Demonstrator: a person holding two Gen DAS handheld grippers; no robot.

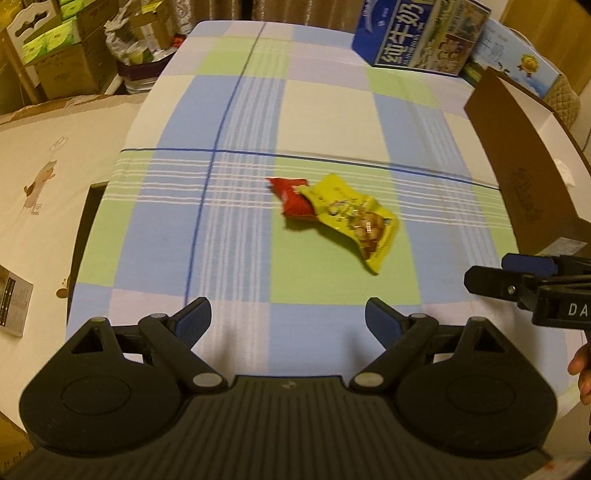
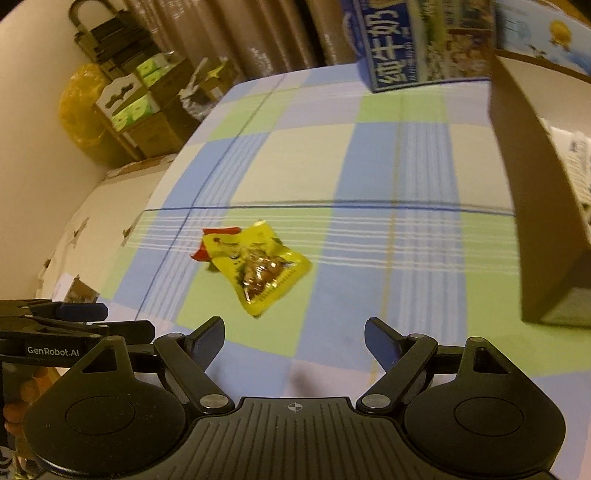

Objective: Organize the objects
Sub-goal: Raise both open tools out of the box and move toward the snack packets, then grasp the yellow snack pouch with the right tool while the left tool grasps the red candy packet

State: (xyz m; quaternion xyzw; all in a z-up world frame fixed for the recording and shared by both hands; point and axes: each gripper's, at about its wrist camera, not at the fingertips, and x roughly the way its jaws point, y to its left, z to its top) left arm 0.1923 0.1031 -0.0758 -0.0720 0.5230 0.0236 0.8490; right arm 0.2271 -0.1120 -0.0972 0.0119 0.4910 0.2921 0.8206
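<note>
Yellow snack packet (image 1: 352,218) overlaps the red packet (image 1: 293,199) mid-table, well clear of the edges, so with my left gripper (image 1: 288,317) and right gripper (image 2: 294,338) both spread wide and empty, I risk pinching both or sliding the slick foil.

2 snack packets (image 1: 332,210); 2 milk cartons (image 1: 417,33)

Right tongs (image 2: 294,341) spread wide, empty; yellow snack packet (image 2: 258,267) overlapping red packet (image 2: 218,236) ahead.
</note>
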